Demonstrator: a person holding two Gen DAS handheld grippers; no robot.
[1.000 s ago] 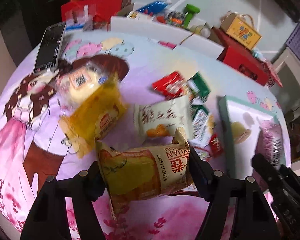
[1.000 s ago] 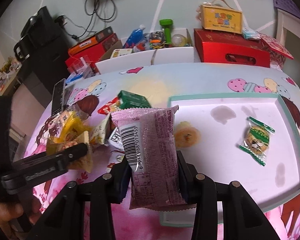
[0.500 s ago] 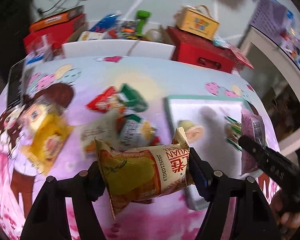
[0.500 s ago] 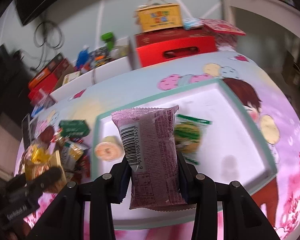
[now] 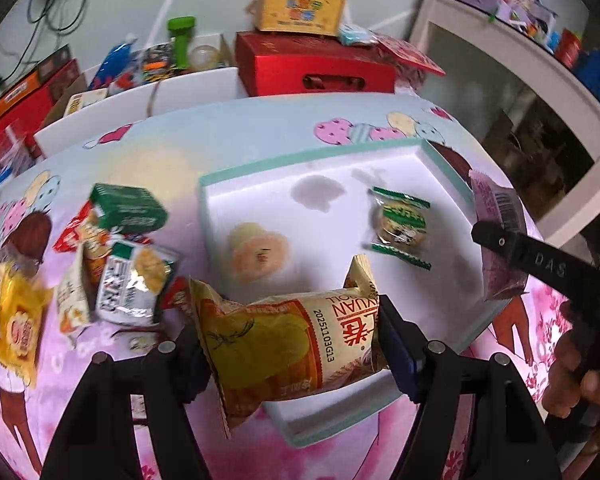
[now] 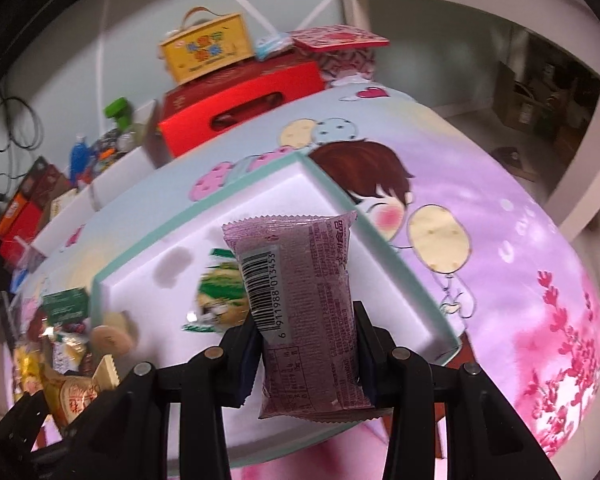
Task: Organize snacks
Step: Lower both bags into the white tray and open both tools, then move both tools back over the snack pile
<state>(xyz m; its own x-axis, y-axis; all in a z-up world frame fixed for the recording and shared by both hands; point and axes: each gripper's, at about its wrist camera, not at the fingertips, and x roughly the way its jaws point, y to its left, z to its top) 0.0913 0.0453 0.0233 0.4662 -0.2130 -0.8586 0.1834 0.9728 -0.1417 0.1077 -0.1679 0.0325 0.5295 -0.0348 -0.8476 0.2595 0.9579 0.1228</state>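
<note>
Left gripper (image 5: pixel 290 350) clamped on a yellow-and-red snack bag (image 5: pixel 288 344), held above the near edge of the white tray (image 5: pixel 444 160). Right gripper (image 6: pixel 306 354) clamped on a purple snack packet (image 6: pixel 304 300), raised upright over the tray's right edge. Green-wrapped snack (image 5: pixel 400 226) lying inside the tray toward its right side. Loose snack pile (image 5: pixel 116 264) on the cartoon-print tablecloth (image 6: pixel 500 240) beside the tray's left edge.

L wrist cam: close above tray (image 5: pixel 452 172), facing forward. R cam: from right; both share tray (image 6: pixel 400 264).
</note>
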